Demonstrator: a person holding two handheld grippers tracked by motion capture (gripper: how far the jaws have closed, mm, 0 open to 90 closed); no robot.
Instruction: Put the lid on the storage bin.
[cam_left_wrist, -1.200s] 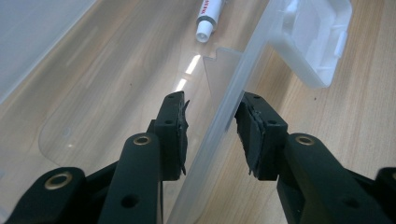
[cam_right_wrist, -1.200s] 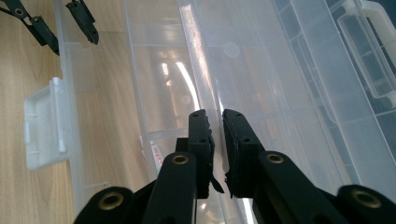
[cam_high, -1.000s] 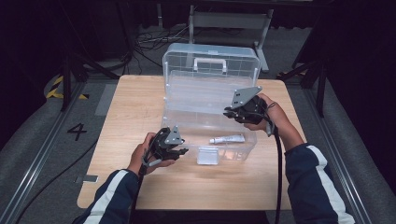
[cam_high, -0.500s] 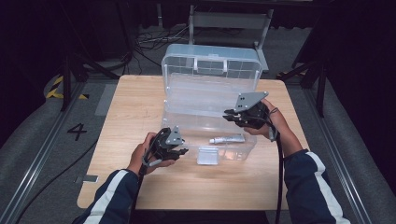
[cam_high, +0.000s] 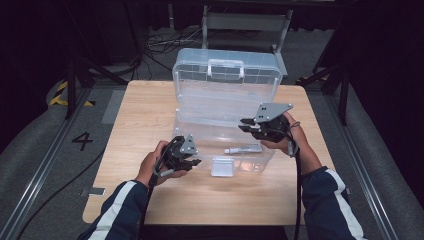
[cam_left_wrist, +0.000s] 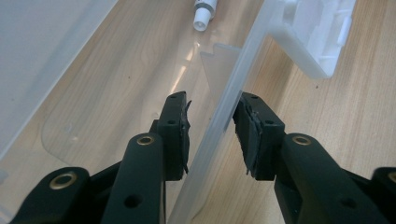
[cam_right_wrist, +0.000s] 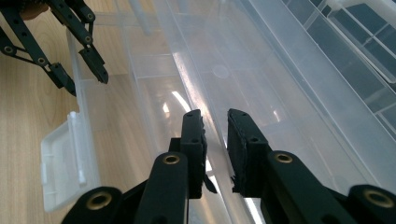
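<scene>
My left gripper (cam_left_wrist: 211, 133) open, straddling clear box (cam_high: 225, 107) front wall | right gripper (cam_right_wrist: 215, 154) slightly open over box | tube (cam_high: 243, 149) lies inside, between them

I am holding both forearms in from the near edge, sleeves striped white. My left hand (cam_high: 152, 167) is gripping the left gripper (cam_high: 192, 161), its jaws standing apart and pointing right. My right hand (cam_high: 292, 137) is raising the right gripper (cam_high: 243, 125), jaws parted narrowly and pointing left.
</scene>
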